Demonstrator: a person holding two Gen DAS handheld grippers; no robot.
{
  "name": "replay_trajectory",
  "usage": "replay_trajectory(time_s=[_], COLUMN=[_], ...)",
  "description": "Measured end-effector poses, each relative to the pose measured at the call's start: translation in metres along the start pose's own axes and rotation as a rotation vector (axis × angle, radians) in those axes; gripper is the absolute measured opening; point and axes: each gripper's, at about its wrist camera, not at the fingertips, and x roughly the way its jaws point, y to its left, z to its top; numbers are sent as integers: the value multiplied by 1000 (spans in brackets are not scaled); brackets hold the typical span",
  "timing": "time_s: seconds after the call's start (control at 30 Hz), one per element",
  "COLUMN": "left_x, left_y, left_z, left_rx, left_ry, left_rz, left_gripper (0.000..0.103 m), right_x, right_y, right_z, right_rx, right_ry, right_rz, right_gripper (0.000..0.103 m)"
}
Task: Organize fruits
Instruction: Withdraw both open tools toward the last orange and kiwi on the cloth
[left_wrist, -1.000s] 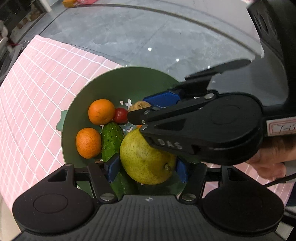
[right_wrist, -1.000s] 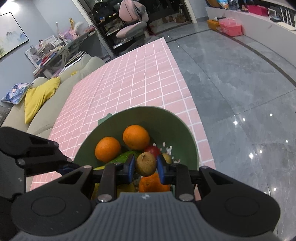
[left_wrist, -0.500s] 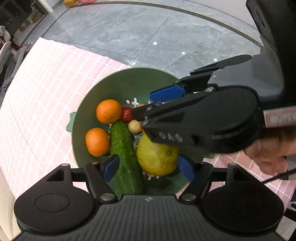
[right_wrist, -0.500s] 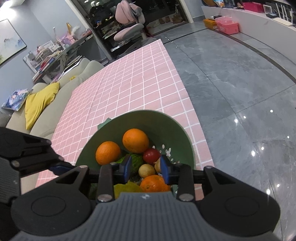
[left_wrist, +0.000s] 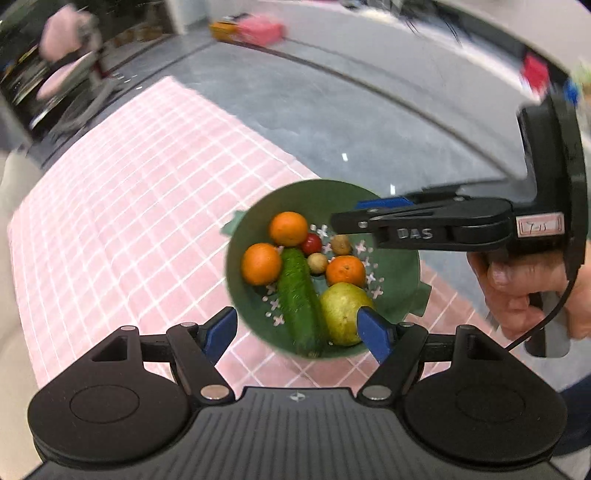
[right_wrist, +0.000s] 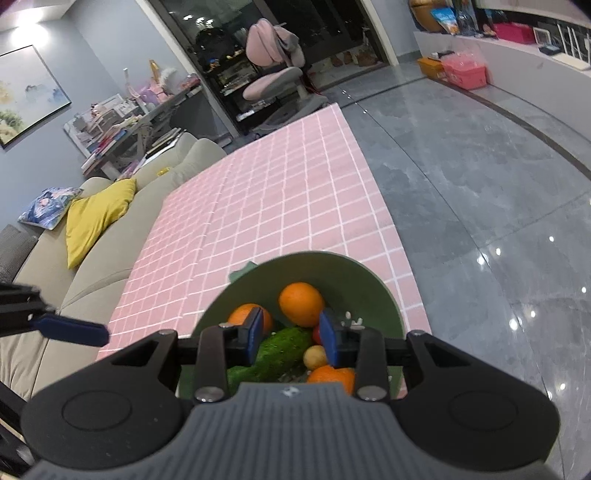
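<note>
A green bowl on the pink checked tablecloth holds three oranges, a cucumber, a yellow-green pear, a red tomato and two small brown fruits. My left gripper is open and empty, raised above the bowl's near rim. My right gripper is open and empty above the bowl; it also shows in the left wrist view. The cucumber and an orange show between its fingers.
The bowl stands near the tablecloth's corner, beside the table edge and the grey tiled floor. A beige sofa with a yellow cushion runs along the table's far side. A pink chair stands beyond the table.
My left gripper let go of the pear into the bowl, opened wide and rose away. My right gripper released the small brown fruit into the bowl and lifted.
</note>
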Motion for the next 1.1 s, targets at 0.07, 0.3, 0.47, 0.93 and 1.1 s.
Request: replay_trajectory(time_s=[0.07,0.3,0.47,0.93,1.1], left_x=[-8,-26,-32,-26,-13], left_y=[12,35,52,69,79], left_z=[-17,-76,-116,-174,-185], left_rx=[-75,-228,-348,-450,-486], left_ry=[-10,-51,-87,-202,-207], left_rz=[-14,3,23,-2,13], left_gripper=[87,87,87,87,87], right_x=[-3,-11,-18,-39,-41], right_y=[4,21,34,71,86], right_z=[-1,-10,-19,-58,-76], right_rx=[-9,-75,-128,-254,-285], right_ry=[-1,5,12,12,16], right_rz=[5,22,24,16,18], right_gripper=[32,32,32,33,33])
